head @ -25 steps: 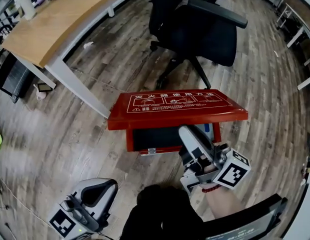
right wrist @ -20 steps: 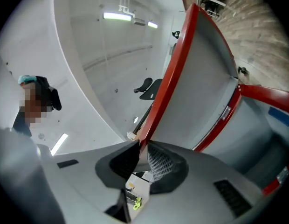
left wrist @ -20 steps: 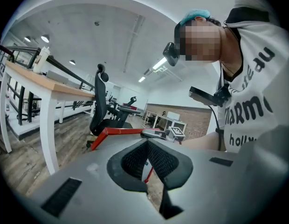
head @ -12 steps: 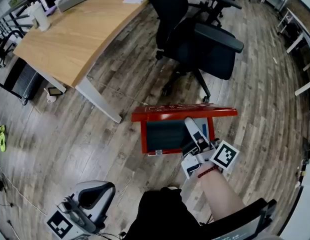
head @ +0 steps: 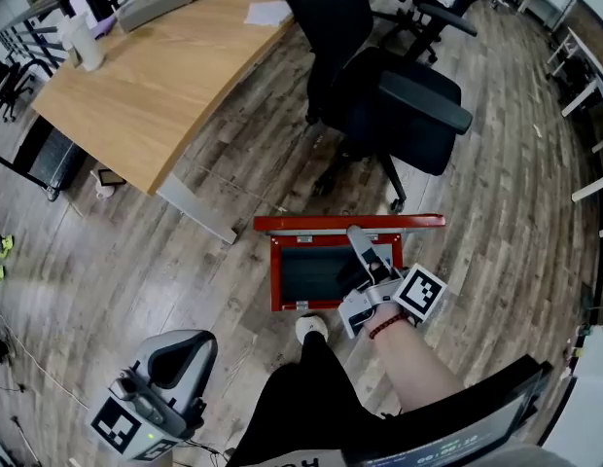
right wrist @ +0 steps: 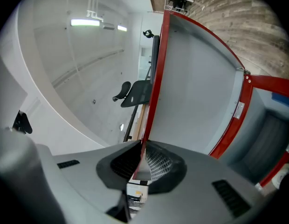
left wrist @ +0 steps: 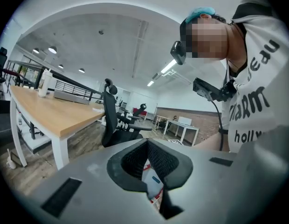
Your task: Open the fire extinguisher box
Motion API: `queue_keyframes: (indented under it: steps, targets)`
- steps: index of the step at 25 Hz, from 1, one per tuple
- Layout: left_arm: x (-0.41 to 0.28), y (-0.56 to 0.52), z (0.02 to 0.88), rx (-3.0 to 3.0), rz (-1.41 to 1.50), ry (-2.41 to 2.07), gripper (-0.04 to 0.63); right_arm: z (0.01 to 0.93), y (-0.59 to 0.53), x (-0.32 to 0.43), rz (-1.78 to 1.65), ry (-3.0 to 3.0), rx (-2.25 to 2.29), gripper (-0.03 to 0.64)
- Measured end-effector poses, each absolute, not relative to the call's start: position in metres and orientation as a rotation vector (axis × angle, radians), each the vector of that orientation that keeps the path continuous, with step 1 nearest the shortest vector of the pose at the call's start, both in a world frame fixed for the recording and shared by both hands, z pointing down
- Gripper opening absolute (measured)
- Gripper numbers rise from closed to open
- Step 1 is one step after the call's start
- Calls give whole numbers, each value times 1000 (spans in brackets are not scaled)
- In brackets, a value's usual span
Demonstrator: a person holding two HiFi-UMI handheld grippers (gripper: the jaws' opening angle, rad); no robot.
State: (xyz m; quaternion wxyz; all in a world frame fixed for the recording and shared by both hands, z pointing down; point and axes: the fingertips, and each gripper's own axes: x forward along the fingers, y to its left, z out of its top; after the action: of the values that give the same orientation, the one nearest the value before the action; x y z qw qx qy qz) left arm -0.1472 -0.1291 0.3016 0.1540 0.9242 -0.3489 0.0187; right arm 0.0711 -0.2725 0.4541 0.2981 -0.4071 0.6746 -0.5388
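red box (head: 275, 278) with dark inside, lid (right wrist: 196, 78) red-edged with grey inner face, black chair (head: 399, 105), light wood desk (head: 146, 76), grey-brown plank floor (head: 165, 251), grey right gripper (head: 354, 233), black-white marker cube (head: 419, 293), red bracelet (head: 384, 326)

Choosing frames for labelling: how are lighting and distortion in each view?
Head view: even light, sharp; fisheye curves the wooden floor planks beside the red metal box. Left gripper view: dark vignetted corners, a mosaic patch. Right gripper view: the red-edged lid bows into a curve; the ceiling strip lamp glares white.
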Motion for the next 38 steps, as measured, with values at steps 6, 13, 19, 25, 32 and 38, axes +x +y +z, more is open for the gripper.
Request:
queue_keyframes:
  steps: [6, 13, 19, 25, 32, 38]
  targets:
    - [-139, -157, 287, 2618, 43, -1046, 6, 453, -305, 73, -1489, 1747, -1104, 35]
    - [-133, -190, 296, 2561, 63, -1087, 6, 458, -334, 76, -1543, 1695, -1138, 34]
    - [-124, -239, 325, 2532, 68, -1117, 6, 466, -361, 77, -1572, 1688, -1184, 34]
    - [-94, -298, 346, 2540, 73, -1061, 6, 473, -383, 77, -1608, 1676, -1196, 32]
    - [-63, -338, 370, 2548, 142, -968, 6, 492, -409, 80, -1669, 1622, -1224, 31]
    - [-52, -360, 394, 2485, 158, -961, 6, 510, -431, 84, -1736, 1497, -1272, 29]
